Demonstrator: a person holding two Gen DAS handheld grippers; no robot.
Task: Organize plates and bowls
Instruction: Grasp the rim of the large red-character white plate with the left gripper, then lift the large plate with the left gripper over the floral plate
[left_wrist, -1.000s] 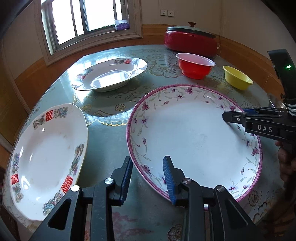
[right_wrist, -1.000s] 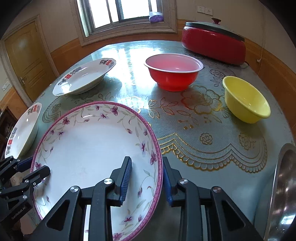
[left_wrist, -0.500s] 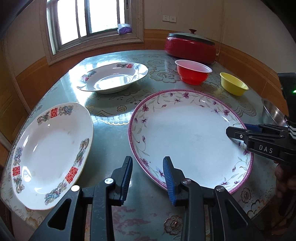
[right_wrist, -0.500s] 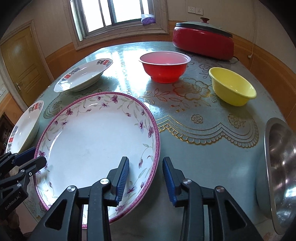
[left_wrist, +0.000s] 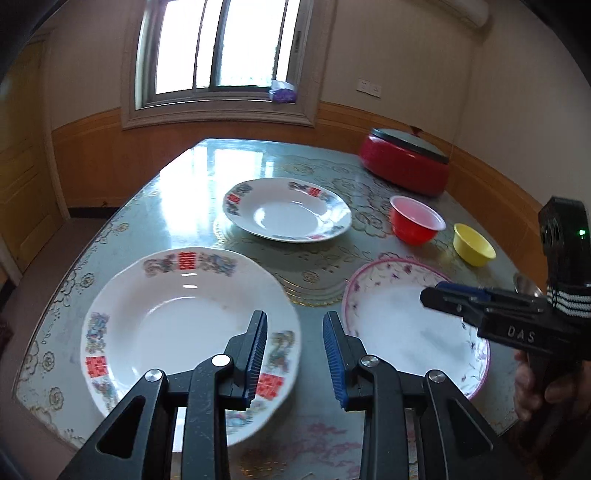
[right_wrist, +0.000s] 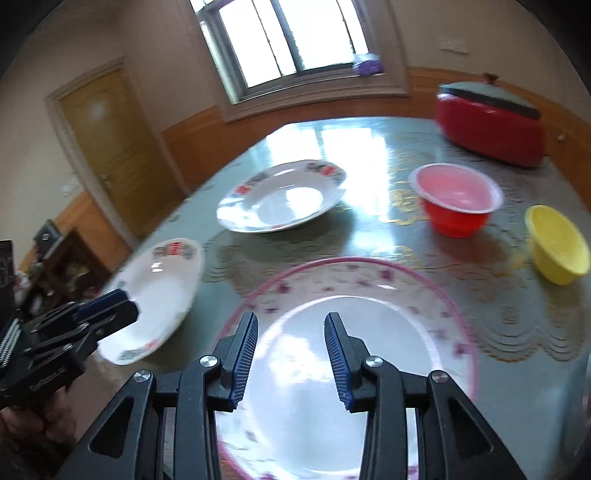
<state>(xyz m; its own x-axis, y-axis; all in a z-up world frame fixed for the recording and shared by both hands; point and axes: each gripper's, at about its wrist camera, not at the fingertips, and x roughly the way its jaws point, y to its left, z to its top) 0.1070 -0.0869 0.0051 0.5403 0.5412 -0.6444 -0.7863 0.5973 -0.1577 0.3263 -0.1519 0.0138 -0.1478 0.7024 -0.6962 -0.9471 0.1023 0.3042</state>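
Nothing is stacked yet: your left tool (left_wrist: 294, 354) and right tool (right_wrist: 291, 356) are both released and empty, and the flowered plate (right_wrist: 369, 295), two red-marked plates (left_wrist: 177, 317) and the red bowl (right_wrist: 458, 210) and yellow bowl (right_wrist: 557, 243) sit apart on the surface (left_wrist: 192, 206).

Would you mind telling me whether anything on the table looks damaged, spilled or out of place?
Nothing looks broken or spilled. The near white plate sits close to the table edge; whether it overhangs is unclear.
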